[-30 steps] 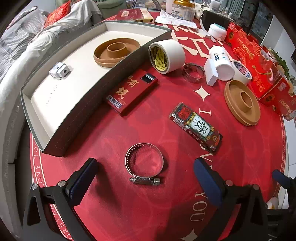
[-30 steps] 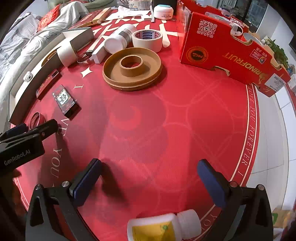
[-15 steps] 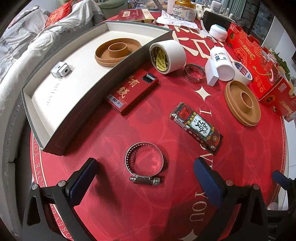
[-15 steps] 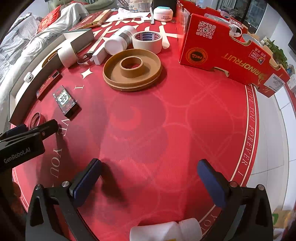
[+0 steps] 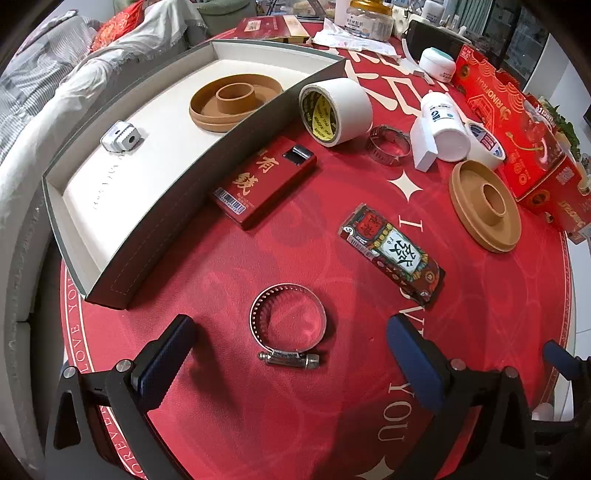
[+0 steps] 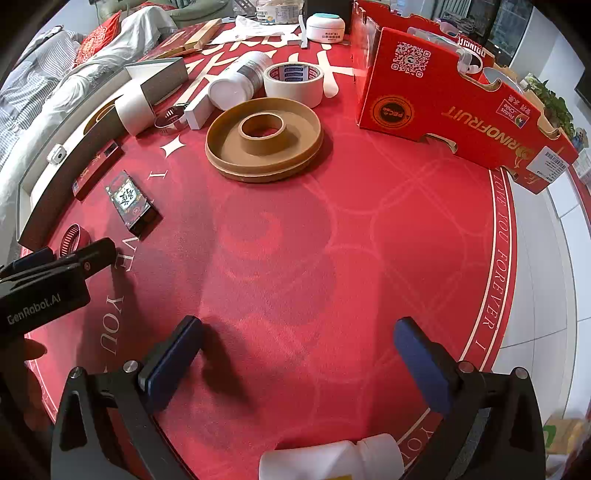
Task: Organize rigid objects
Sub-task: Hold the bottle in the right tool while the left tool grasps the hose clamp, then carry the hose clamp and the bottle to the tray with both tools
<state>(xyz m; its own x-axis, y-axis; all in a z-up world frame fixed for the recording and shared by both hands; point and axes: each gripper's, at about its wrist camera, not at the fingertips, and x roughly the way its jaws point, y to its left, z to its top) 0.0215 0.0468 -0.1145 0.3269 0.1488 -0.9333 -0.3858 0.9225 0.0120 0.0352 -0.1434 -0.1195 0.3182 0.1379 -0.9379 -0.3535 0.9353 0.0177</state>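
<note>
My left gripper [image 5: 291,354] is open and empty, its jaws either side of a metal hose clamp [image 5: 288,325] lying on the red tablecloth. A grey tray [image 5: 110,288] at left holds a brown spool [image 5: 232,101] and a small white device [image 5: 120,137]. A red box [image 5: 264,181], a patterned card box [image 5: 393,254], a white tape roll [image 5: 336,110], a second clamp [image 5: 388,144] and another brown spool [image 5: 484,206] lie beyond. My right gripper [image 6: 299,354] is open and empty over bare cloth; a white bottle [image 6: 332,459] lies just below it.
A red fruit carton [image 6: 443,107] stands at the right. A white bottle [image 6: 232,83], a masking tape roll [image 6: 293,83] and a white jar [image 6: 325,27] lie at the back. The left gripper's body [image 6: 44,295] shows at the right view's left edge.
The left view has barely shifted. In the right wrist view the white bottle at the bottom has rolled, hiding its yellow label.
</note>
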